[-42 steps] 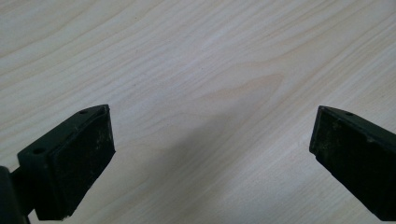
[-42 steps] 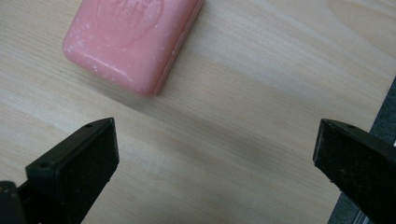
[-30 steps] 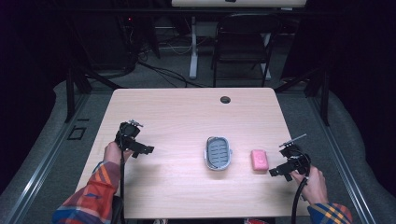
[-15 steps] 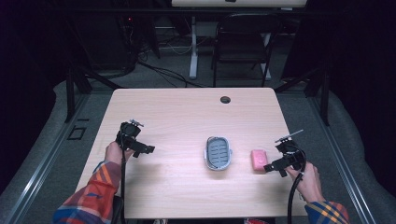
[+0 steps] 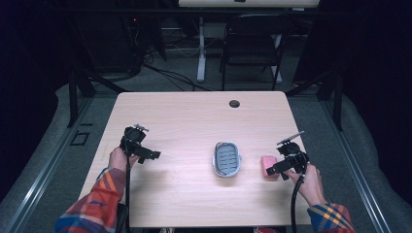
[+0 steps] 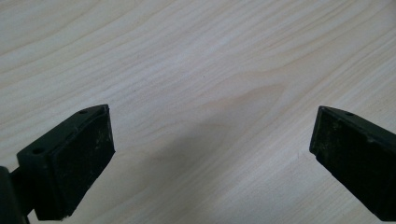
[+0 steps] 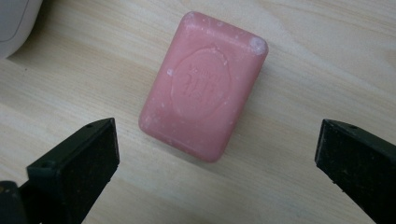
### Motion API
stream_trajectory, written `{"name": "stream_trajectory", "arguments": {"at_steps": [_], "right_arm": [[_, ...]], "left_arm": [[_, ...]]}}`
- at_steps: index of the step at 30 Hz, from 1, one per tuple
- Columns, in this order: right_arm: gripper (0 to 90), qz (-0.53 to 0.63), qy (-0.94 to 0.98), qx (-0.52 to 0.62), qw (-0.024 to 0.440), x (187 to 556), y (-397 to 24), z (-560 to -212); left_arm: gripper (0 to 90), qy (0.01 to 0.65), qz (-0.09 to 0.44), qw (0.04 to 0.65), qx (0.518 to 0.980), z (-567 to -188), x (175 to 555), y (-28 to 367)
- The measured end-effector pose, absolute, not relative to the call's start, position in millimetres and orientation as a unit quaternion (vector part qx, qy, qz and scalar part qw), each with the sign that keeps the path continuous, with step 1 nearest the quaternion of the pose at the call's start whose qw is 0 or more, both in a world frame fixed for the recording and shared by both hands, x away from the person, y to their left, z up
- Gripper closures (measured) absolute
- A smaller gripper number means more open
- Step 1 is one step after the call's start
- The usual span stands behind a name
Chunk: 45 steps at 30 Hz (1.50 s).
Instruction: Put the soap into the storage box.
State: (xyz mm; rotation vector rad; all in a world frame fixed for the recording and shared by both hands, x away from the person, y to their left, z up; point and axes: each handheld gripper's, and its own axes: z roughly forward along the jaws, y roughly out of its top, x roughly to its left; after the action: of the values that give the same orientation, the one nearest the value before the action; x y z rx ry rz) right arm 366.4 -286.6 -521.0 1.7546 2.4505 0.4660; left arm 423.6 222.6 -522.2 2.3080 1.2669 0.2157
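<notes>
Right gripper [image 7: 215,154] view: jaws spread wide, holding nothing, pointing down at the soap [image 7: 203,86]. Soap lies flat on the worktop [image 7: 303,70] just ahead of the gap between the jaws, clear of both, sitting skewed to the jaw line. It's a pink rounded-corner bar with an oval stamp in the top face; the embossed lettering is too soft to read. Whitish specks and scuffs show along its edges and corners. Top-left corner of that view: a sliver of the pale dish [image 7: 16,23], cut off by the frame.

Left gripper [image 6: 210,154] view: jaws also wide apart, empty, over bare wood grain [image 6: 196,70]. Both jaw bodies are cropped at the bottom edge.

High view: both forearms in plaid sleeves come in from the bottom, elbows cut off. Left gripper [image 5: 145,154] near the left edge of the worktop [image 5: 194,111], well apart from everything. Right gripper [image 5: 278,169] at the right side, its tips just beside the soap [image 5: 267,163] and partly covering it. Dish [image 5: 227,158], grey with a ribbed insert, is near centre, to the left of the soap, not touching it. Farther back, a dark round grommet [image 5: 234,103] near the far edge. Beyond the worktop: a chair [image 5: 252,48], cables on the floor, the rest too dark to make out.
</notes>
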Motion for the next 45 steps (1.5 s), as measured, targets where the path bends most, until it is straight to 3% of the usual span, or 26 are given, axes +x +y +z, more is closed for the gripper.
{"name": "stream_trajectory", "arguments": {"at_steps": [22, 34, 45], "right_arm": [[0.0, 0.129, 0.807, 0.574, 0.055, 388.6, -263.2, -531.1], [22.4, 0.109, 0.812, 0.571, 0.059, 392.7, -255.2, -535.1], [33.9, 0.108, 0.802, 0.584, 0.057, 392.0, -259.3, -539.4]], "left_arm": [[0.0, 0.466, 0.073, 0.254, 0.844, -523.3, 423.5, 223.8], [0.0, 0.462, 0.075, 0.255, 0.846, -521.8, 422.0, 224.5], [0.0, 0.460, 0.073, 0.251, 0.848, -521.8, 421.9, 222.7]]}}
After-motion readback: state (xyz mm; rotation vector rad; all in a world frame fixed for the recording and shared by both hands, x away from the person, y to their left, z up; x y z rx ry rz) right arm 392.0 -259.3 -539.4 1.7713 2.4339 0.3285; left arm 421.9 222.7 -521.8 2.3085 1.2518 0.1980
